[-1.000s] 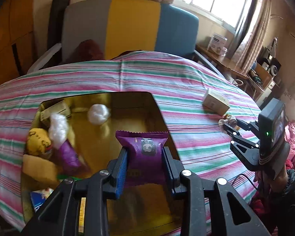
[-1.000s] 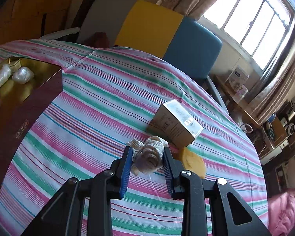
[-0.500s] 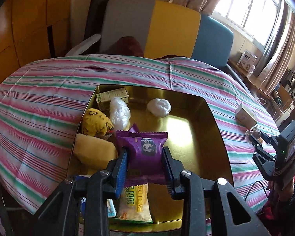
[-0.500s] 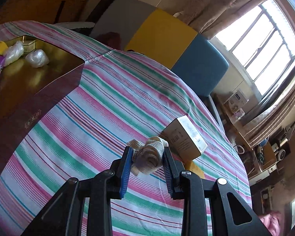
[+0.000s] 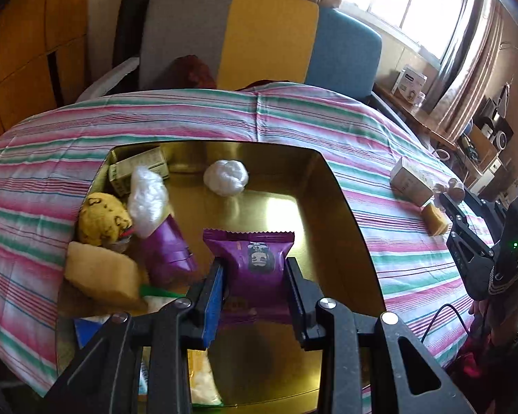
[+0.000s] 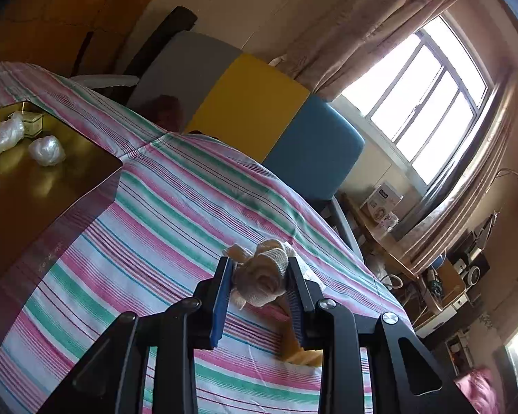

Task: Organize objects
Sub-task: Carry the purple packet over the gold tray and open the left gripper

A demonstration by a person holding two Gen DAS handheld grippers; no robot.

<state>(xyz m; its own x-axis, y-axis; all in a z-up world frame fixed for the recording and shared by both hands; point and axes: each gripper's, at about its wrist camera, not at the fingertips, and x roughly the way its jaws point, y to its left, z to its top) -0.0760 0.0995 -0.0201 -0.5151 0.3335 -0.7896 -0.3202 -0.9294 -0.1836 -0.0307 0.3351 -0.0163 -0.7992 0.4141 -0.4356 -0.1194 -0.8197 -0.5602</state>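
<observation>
My left gripper [image 5: 255, 269] is shut on a purple snack packet [image 5: 255, 265] and holds it above the gold tray [image 5: 331, 189] on the striped table. My right gripper [image 6: 260, 277] is shut on a beige rolled cloth [image 6: 262, 276], lifted over the tablecloth to the right of the tray [image 6: 51, 186]. In the left wrist view the right gripper [image 5: 449, 189] appears at the far right, above a small box [image 5: 411, 181] and a yellow sponge [image 5: 435, 219].
Inside the tray lie a white ball [image 5: 226, 177], a white bag [image 5: 146, 200], a yellow toy [image 5: 102, 219], a green carton [image 5: 138, 169], a second purple packet [image 5: 167, 252] and a yellow sponge block [image 5: 103, 276]. A grey, yellow and blue sofa [image 5: 259, 41] stands behind the table.
The left gripper moved over the tray with the purple packet and came closer to it. The right gripper rose and tilted up with the cloth, so the box dropped behind it.
</observation>
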